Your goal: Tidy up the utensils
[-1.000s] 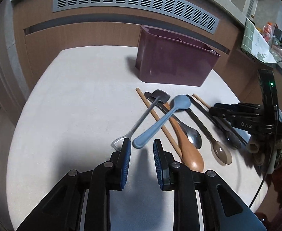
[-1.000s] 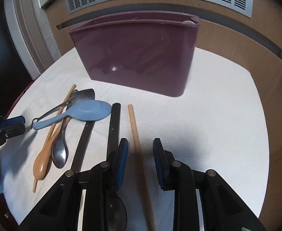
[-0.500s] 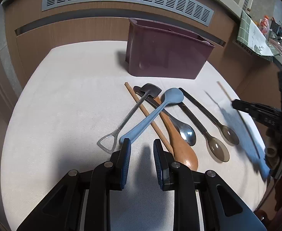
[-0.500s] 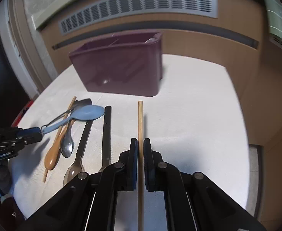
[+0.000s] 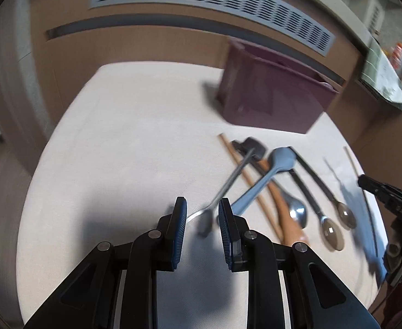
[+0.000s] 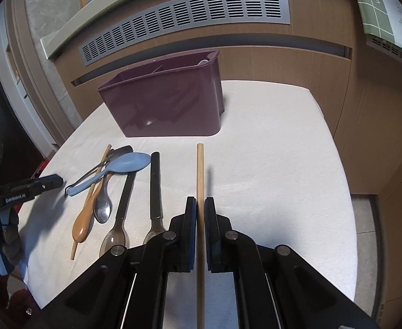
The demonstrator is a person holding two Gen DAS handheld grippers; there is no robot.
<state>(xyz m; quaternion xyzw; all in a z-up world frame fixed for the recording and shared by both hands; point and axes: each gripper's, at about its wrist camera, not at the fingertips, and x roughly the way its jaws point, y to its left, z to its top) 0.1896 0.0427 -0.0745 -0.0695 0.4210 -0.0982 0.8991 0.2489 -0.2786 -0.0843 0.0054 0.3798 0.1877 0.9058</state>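
The right tool (image 6: pixel 200 205) was clamped on a thin wooden chopstick (image 6: pixel 200 172), whose long axis ran straight ahead toward the glossy plum plastic caddy (image 6: pixel 168 104) standing beyond its tip on the cloth-covered bench (image 6: pixel 269 164). The left tool (image 5: pixel 202 209) stood open at the wire-loop end of a slim metal scoop (image 5: pixel 228 181). Beside it lay a matte blue spoon (image 5: pixel 266 175), a wooden spoon (image 6: pixel 84 219) and two smoky plastic spoons (image 5: pixel 330 233).

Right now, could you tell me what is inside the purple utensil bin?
Looking into the purple utensil bin from the right wrist view, a thin divider crosses its interior and something pale peeks above the rim at the far-right end. The bin's front wall hides everything lower down.
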